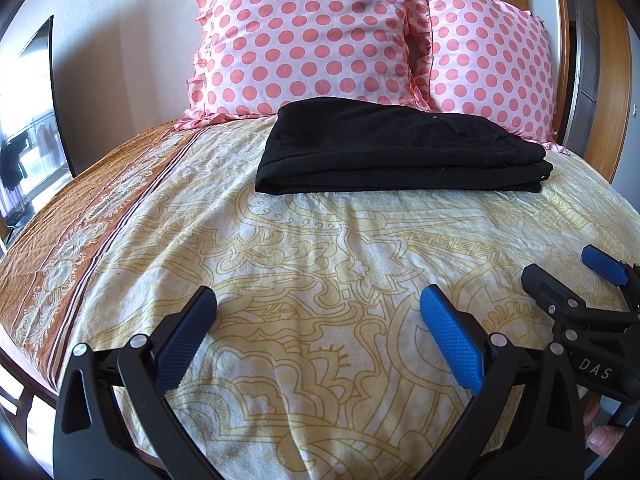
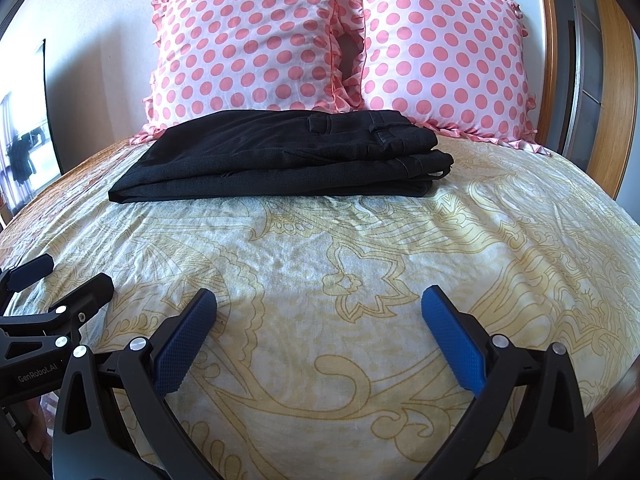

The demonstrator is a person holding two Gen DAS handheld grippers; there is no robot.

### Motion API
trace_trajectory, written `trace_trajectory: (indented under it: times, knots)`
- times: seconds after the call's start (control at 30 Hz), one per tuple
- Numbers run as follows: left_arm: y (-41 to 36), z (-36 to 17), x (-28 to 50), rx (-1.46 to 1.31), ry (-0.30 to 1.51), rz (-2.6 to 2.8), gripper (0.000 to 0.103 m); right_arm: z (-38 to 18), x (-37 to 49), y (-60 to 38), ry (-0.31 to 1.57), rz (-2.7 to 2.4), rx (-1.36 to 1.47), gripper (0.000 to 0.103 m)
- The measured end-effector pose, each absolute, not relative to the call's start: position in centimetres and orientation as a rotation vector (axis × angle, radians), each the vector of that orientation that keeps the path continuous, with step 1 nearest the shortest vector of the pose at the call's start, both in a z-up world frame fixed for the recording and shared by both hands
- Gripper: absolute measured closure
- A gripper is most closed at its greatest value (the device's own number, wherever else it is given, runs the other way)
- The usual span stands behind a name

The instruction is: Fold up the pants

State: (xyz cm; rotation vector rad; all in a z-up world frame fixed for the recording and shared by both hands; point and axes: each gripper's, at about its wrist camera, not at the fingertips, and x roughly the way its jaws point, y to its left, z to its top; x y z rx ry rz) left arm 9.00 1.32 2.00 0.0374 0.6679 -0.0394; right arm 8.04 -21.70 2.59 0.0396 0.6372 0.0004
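Note:
The black pants (image 1: 392,148) (image 2: 288,156) lie folded in a flat rectangular stack on the bed, just in front of the pillows, waistband end to the right. My left gripper (image 1: 318,300) is open over the bedspread, well short of the pants, with nothing between its blue pads. My right gripper (image 2: 318,300) is open too, equally far back from the stack and holding nothing. Each gripper shows at the edge of the other's view: the right gripper (image 1: 560,268) at the lower right, the left gripper (image 2: 76,270) at the lower left.
Two pink polka-dot pillows (image 1: 312,36) (image 2: 436,52) lean against the wall behind the pants. The bedspread (image 1: 320,248) (image 2: 360,248) is cream with yellow patterns and a brown border at the left. A wooden frame (image 2: 548,40) rises at the right, and a window (image 1: 28,120) at the left.

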Motion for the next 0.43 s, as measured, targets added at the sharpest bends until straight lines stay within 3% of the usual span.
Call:
trace_trajectory:
  times: [0.43]
  knots:
    - [1.43,2.04,8.88,0.044,0.669,-0.052,0.002,2.59,8.01,-21.65,0.637,-0.002,0.04,0.001]
